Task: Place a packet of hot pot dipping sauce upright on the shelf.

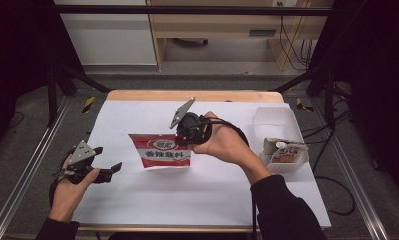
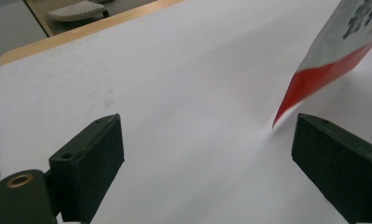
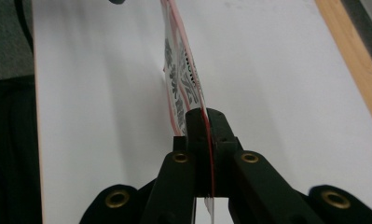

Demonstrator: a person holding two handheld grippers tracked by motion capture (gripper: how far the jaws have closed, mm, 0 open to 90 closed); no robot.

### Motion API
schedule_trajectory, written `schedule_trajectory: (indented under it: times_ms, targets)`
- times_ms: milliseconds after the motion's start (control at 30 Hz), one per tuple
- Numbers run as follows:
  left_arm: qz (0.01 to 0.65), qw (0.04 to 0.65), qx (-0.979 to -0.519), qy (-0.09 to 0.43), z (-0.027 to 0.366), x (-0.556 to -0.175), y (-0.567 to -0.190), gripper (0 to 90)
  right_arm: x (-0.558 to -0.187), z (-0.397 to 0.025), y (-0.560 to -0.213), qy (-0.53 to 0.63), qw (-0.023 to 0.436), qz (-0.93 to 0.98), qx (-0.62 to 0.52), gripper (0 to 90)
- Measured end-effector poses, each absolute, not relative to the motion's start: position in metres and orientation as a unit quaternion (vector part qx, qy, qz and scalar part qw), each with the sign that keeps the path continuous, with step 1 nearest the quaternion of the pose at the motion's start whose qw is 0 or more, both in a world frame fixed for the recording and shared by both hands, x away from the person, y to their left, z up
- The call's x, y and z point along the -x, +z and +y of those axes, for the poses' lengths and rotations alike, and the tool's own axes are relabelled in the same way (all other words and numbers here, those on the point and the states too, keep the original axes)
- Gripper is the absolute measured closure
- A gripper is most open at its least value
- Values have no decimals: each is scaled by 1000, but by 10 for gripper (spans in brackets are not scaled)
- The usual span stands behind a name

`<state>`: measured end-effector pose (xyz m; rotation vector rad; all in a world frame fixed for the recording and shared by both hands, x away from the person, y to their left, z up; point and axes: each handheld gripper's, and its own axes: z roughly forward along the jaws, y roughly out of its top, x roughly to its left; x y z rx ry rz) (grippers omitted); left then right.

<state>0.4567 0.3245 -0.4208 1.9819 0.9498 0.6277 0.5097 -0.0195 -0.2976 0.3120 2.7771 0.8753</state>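
While the right gripper (image 1: 181, 134) pinches the top edge of the red and white packet (image 1: 162, 151), its fingers (image 3: 196, 135) closed flat on the seam, the step in hand looks like carrying the packet, held upright over the middle of the white counter (image 1: 137, 195). The left gripper (image 1: 107, 165) waits at about eight o'clock from it, fingers (image 2: 93, 158) wide apart and holding nothing, the packet's lower corner just beside one of them. Next, probably, a move toward the clear box (image 1: 274, 120) at three o'clock.
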Motion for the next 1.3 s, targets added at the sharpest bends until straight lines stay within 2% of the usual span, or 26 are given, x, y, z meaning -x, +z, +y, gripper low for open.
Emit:
schedule_trajectory:
  times_ms: [333,1300]
  targets:
    - [391,412,-780,263,328,-454,-434,87,-519,-67,-271,301,126,935,-137,897]
    - [401,405,-775,274,323,-454,-440,75,-541,-170,-234,322,181,901,-226,896]
